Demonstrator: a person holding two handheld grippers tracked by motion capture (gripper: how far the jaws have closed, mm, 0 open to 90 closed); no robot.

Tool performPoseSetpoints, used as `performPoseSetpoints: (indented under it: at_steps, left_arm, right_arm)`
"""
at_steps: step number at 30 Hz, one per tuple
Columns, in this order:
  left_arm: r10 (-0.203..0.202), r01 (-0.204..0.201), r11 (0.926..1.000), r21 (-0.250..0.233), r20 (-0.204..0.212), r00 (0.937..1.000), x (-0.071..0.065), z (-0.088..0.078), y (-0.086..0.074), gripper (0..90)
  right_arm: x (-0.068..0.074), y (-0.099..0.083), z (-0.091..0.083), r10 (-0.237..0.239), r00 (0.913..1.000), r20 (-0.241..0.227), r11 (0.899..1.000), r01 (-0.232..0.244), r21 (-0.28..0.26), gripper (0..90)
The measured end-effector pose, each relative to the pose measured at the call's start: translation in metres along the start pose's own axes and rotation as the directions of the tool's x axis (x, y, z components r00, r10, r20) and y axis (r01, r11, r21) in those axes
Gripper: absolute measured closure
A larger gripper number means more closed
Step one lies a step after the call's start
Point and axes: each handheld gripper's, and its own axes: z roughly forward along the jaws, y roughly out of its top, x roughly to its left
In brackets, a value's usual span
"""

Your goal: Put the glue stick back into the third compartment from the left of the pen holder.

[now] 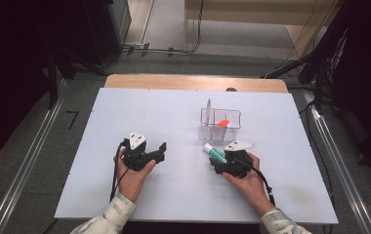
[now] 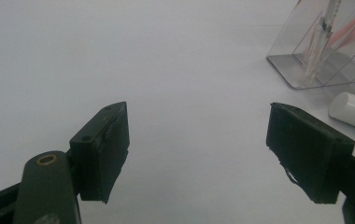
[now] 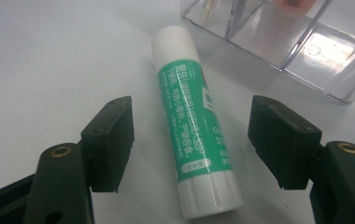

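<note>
The white worktop (image 1: 125,112) carries little, which leaves both hands free room to move: its bare left half lies under the left hand-held gripper (image 1: 160,148), and the things in play sit to the right of centre. There stands a clear acrylic organiser (image 1: 232,114) with dividers, upright so its open compartments face up to take things dropped in from above; an orange-tipped item (image 1: 223,123) and a slim pale pen-like piece (image 1: 208,108) already stand in it, though what exactly they are is too small to tell. Just in front of the organiser, near but apart from its wall, a glue stick (image 3: 192,135) with a green label and white cap lies flat on its side on the worktop, cap end toward the organiser. The right hand-held gripper (image 3: 192,140) is set low over it with one jaw on either side of the tube, wide and not yet pressing on it, a placement that looks meant for a grip across the tube's round body. The left hand-held gripper waits well apart, jaws wide with nothing between them, likely kept clear so it does not crowd the pick-up.
</note>
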Motion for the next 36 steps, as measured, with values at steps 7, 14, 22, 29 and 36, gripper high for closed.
performPoseSetpoints:
  at_steps: [7, 14, 22, 29, 36]
  left_arm:
    - [0.0, 0.0, 1.0, 0.0, 0.0, 1.0, -0.0003, -0.0001, 0.0001, 21.4]
    - [0.0, 0.0, 1.0, 0.003, 0.003, 1.0, -0.0009, 0.0003, -0.0001, 21.4]
    - [0.007, -0.007, 1.0, 0.006, 0.005, 1.0, -0.0018, 0.0009, -0.0004, 21.4]
    - [0.005, -0.005, 1.0, 0.006, 0.011, 0.9999, -0.0028, 0.0011, -0.0005, 21.5]
    - [0.003, -0.003, 0.9999, 0.016, 0.044, 0.999, -0.0036, 0.0002, 0.0001, 31.5]
  right_arm:
    - [0.0011, -0.0008, 0.0023, -0.011, 0.9999, 0.004, 1.0, 0.011, 0.019, 35.7]
    - [0.0009, 0.0001, 0.0027, -0.024, 0.9996, 0.015, 0.999, 0.023, 0.022, 44.3]
    - [0.0024, 0.0017, 0.002, -0.021, 0.9998, 0.005, 0.999, 0.021, 0.031, 58.8]
    - [0.0028, 0.0022, 0.0015, -0.032, 0.9995, -0.003, 0.999, 0.033, 0.035, 63.4]
    - [0.003, 0.0039, -0.0012, -0.025, 0.9996, -0.008, 0.999, 0.026, 0.021, 63.5]
